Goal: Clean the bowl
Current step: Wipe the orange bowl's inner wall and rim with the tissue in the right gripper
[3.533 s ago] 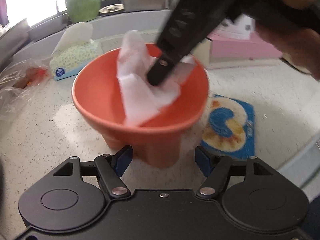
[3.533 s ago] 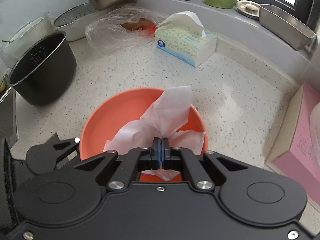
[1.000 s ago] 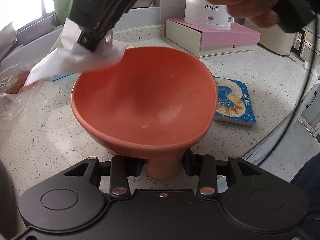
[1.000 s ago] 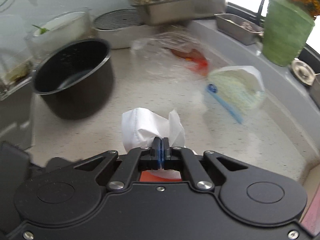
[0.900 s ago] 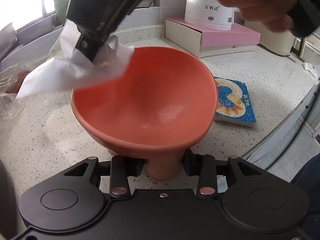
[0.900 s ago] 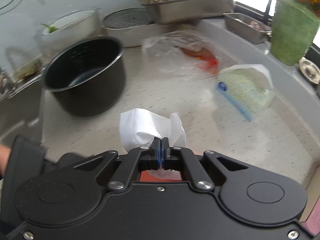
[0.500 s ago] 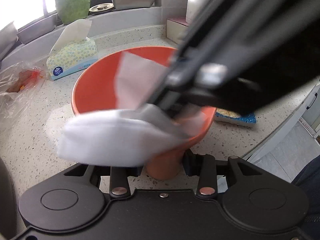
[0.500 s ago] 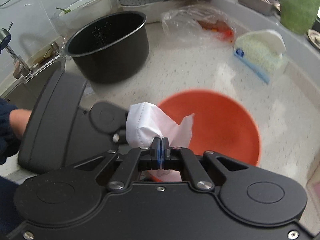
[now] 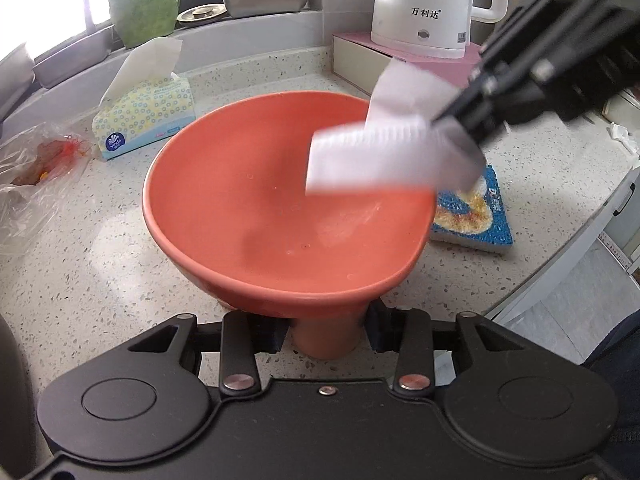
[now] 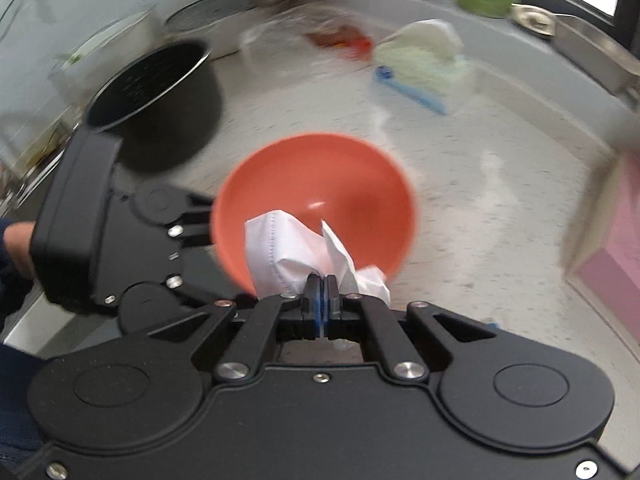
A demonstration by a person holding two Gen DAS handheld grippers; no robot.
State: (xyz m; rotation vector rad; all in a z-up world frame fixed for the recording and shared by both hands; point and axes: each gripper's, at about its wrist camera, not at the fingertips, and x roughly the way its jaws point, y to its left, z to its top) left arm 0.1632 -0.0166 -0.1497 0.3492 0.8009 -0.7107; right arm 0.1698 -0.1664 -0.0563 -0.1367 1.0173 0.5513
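Left gripper [image 9: 326, 340] first: we've got its two jaws pressed on either side of the foot of the orange bowl [image 9: 288, 208], holding it tilted above the speckled counter [image 9: 80, 280], with the open side facing us. Our right gripper [image 10: 321, 300] has its jaws pinched tight on a crumpled white tissue [image 10: 288, 256], and from the left wrist view that tissue [image 9: 380, 152] hangs just over the bowl's far right rim (blurred, so whether it touches the inner wall we cannot tell). A few tiny specks and droplets show on the bowl's inside. Behind the bowl, well apart, sits a tissue box [image 9: 144, 116] with a sheet sticking up, and a clear plastic bag [image 9: 32, 176] lies at the left edge. On the right, near the bowl, lies a blue and yellow sponge [image 9: 476, 216], and a white kettle [image 9: 424, 4] stands on a pink box. From the right wrist we also see a black pot [image 10: 160, 104] beyond the left gripper.
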